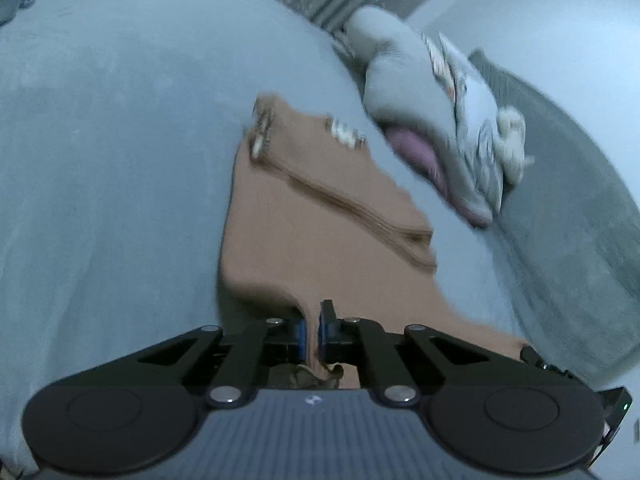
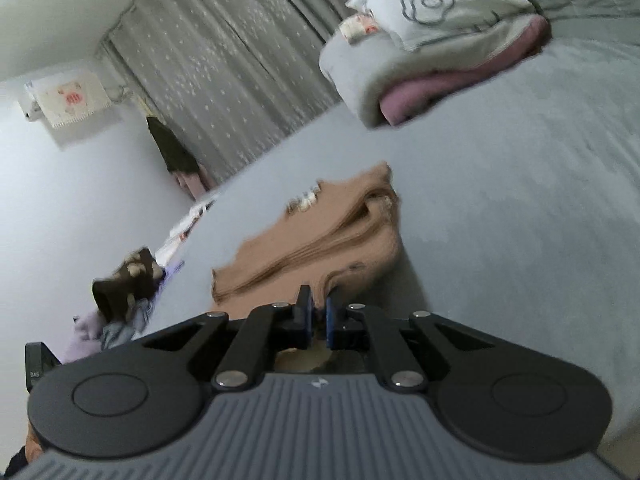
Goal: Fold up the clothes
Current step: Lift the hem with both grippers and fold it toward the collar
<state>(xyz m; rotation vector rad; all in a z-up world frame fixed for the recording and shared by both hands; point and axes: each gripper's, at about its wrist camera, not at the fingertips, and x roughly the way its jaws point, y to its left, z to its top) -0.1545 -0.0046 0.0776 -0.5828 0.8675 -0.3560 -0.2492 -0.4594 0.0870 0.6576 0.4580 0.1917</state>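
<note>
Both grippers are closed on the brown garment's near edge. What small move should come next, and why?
Probably carry that edge up and forward toward the far end, to fold the brown garment in half. The left gripper and the right gripper each pinch a near corner, while the rest lies on the bed with its far part already folded over.

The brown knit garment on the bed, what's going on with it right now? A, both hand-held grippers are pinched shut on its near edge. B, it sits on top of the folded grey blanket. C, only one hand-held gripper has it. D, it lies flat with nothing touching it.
A: the left hand-held gripper and the right hand-held gripper each show brown knit garment fabric clamped between closed blue pads.
</note>
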